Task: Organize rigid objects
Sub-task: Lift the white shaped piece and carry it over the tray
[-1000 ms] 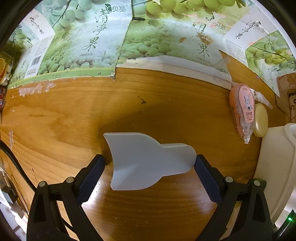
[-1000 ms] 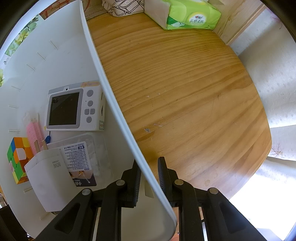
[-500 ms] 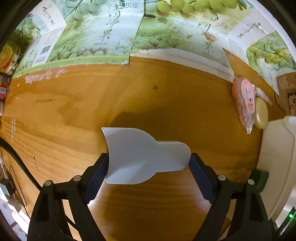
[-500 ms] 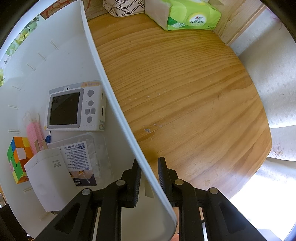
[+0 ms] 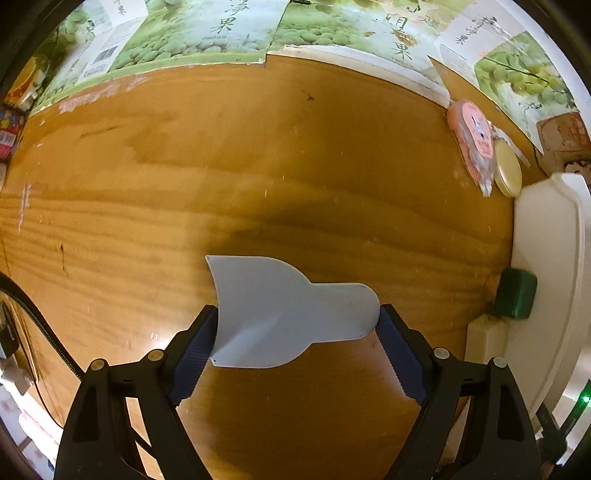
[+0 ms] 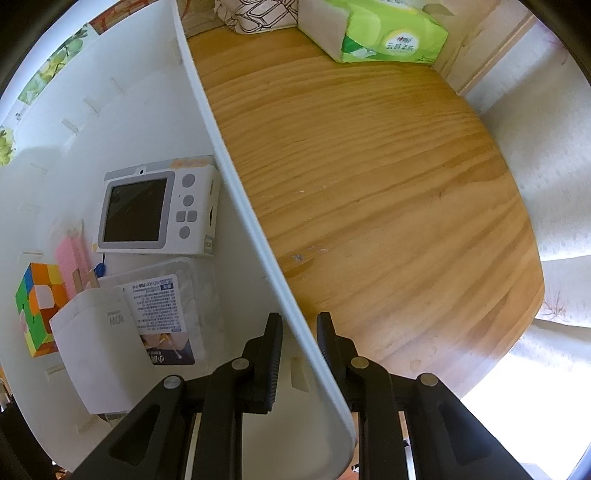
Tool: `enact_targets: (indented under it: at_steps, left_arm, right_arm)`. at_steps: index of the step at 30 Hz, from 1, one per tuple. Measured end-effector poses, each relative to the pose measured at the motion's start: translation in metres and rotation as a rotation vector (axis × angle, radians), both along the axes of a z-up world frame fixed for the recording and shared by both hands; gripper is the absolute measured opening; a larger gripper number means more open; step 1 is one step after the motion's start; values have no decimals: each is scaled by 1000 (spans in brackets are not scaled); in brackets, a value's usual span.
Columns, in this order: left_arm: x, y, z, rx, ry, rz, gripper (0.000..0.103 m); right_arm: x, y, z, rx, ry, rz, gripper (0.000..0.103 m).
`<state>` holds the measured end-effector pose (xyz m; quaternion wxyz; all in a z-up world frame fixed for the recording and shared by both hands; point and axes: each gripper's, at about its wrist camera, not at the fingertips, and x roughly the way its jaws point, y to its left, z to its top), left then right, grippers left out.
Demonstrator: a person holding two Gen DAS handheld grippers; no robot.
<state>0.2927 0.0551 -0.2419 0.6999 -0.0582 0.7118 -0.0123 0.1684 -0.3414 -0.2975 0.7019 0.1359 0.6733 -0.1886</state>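
In the left wrist view my left gripper (image 5: 297, 326) is shut on a pale grey flat plastic scraper (image 5: 284, 314), one pad at each end, holding it over the wooden table (image 5: 221, 166). In the right wrist view my right gripper (image 6: 300, 343) is shut on the wall of a white storage bin (image 6: 236, 192). Inside the bin lie a white toy camera (image 6: 159, 210), a colourful puzzle cube (image 6: 35, 302), a white box (image 6: 99, 343), a clear packet with a printed label (image 6: 162, 306) and pink sticks (image 6: 70, 266).
A pink packaged item (image 5: 472, 144) and a round cream tin (image 5: 508, 173) lie at the table's far right beside the bin's corner (image 5: 546, 258). A green block (image 5: 515, 293) sits against the bin. A green tissue pack (image 6: 373, 29) stands at the back. Grape-print cardboard (image 5: 221, 33) lines the wall.
My left gripper has closed in on the scraper from both ends and lifted it, pulling back from the wall. The right gripper and bin have not moved.
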Motion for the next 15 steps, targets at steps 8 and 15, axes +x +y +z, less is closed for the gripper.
enact_targets:
  at_steps: [8, 15]
  left_arm:
    - [-32, -1, 22, -13, -29, -3, 85]
    - [-54, -8, 45, -42, -64, 34, 85]
  right_arm:
    - [1, 1, -1, 24, -1, 48, 20]
    - [3, 4, -2, 52, 11, 131, 20]
